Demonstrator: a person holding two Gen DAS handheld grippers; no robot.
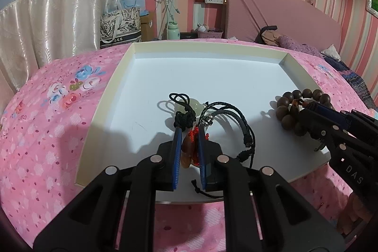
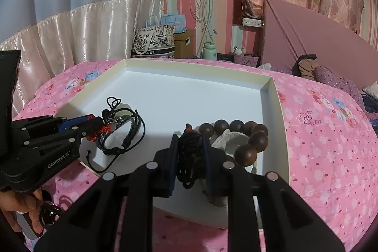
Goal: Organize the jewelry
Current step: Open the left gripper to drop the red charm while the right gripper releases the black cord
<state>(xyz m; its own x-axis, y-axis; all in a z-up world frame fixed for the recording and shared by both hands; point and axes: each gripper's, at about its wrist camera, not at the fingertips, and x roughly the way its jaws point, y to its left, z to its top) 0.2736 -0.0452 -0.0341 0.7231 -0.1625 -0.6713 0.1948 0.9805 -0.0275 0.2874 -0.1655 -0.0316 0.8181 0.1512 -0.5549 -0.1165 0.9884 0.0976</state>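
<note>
Our left tongs (image 1: 190, 134) are clenched on an amber pendant (image 1: 185, 152) w/ red knot, amid black cords (image 1: 236, 117) in the white tray (image 1: 203, 49) on the bed. Right tongs (image 2: 190, 141) grip the black tassel (image 2: 189, 157) of the wood bead bracelet (image 2: 245, 136), tray's right side.

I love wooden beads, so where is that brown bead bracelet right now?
The brown bead bracelet lies in the white tray, near its right wall in the right wrist view, just beyond the right gripper.
</note>
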